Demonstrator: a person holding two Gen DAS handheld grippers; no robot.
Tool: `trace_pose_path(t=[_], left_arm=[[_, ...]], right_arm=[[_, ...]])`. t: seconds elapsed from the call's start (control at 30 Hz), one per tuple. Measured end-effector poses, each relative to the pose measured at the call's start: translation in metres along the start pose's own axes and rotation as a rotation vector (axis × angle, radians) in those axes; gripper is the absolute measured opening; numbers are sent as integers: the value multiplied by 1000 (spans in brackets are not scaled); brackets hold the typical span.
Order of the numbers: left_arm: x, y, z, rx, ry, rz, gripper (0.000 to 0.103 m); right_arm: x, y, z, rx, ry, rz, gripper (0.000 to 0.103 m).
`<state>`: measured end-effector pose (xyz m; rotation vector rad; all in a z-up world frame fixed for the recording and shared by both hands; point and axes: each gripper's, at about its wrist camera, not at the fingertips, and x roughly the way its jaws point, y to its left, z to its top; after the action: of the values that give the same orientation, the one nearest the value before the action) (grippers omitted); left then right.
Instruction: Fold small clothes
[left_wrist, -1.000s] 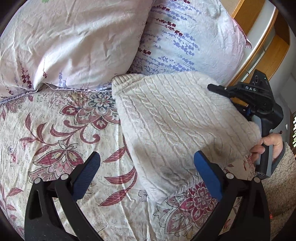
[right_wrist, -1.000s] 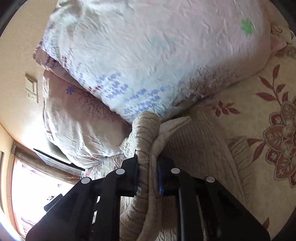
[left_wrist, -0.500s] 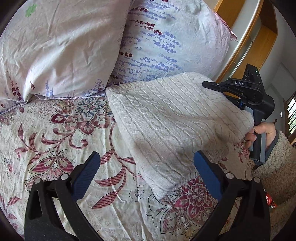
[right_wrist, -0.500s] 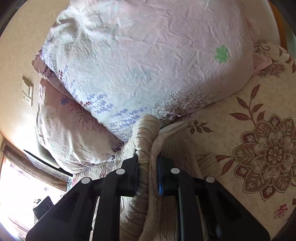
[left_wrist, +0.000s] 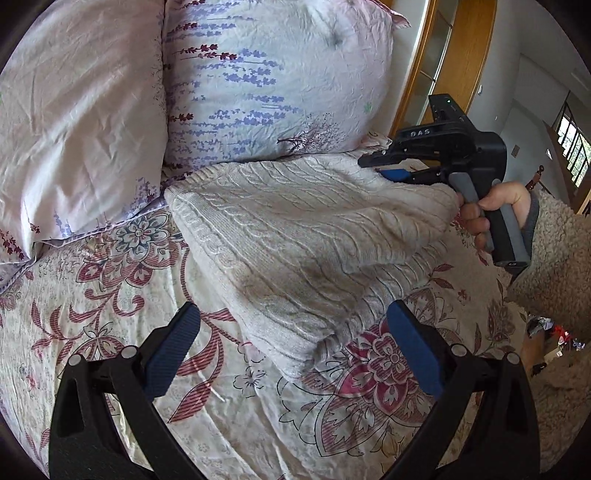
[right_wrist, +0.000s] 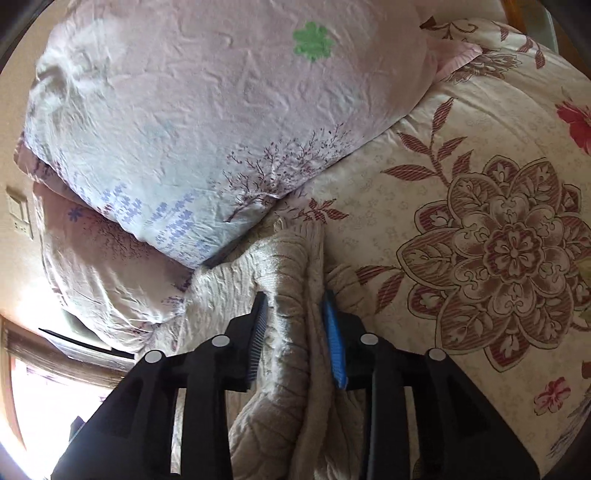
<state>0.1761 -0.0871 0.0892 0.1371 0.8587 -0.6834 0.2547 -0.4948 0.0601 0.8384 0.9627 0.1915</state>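
A cream cable-knit sweater (left_wrist: 295, 236) lies folded over on the floral bedspread (left_wrist: 110, 295), just below the pillows. My left gripper (left_wrist: 291, 350) is open and empty, its blue pads either side of the sweater's near corner. My right gripper (right_wrist: 295, 325) has the sweater's thick folded edge (right_wrist: 291, 280) between its blue pads, with the jaws parted a little wider than before. In the left wrist view the right gripper (left_wrist: 391, 170) sits at the sweater's right edge, held by a hand.
Two large floral pillows (left_wrist: 258, 81) (left_wrist: 74, 122) stand against the headboard behind the sweater. A wooden cabinet (left_wrist: 461, 55) stands to the right of the bed. A wall socket (right_wrist: 18, 214) shows beside the pillows.
The right gripper has carried the sweater's edge down toward the bed and its jaws have parted slightly. The left gripper's view has shifted right; it stays open.
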Motion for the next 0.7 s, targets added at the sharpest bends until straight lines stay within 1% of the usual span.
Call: trace_pose_path(t=[0.07,0.1,0.27,0.47,0.5,0.53,0.6,0.63,0.7], left_arm=[[1,1,-1,-2,6,6,101],[2,1,-1,-3,9,8,101],[6,1,-3,1,30,16,101],[10,1,-6,12,45,26,101],[10,1,-7,12,46,27,101],[10,1,-7,12,45,29,101],[9,1,-8,12,36,37,101],[10,2,-8,13,32,40,101],[10,2,-9,16,30,44,101]], right_arm=[[-14,-1,-2,16,-18,46,53],[-19,0,-4,14,-16,58,54],[-25,6,-21,-13,54,74,54],[-23,6,-34,0,90,61,53],[-22,7,-36,-3,94,66,52],[-22,10,-38,-16,100,68,47],[-20,16,-40,-53,107,60,32],[-20,20,-41,-76,104,42,19],[-24,25,-41,-105,64,25,16]])
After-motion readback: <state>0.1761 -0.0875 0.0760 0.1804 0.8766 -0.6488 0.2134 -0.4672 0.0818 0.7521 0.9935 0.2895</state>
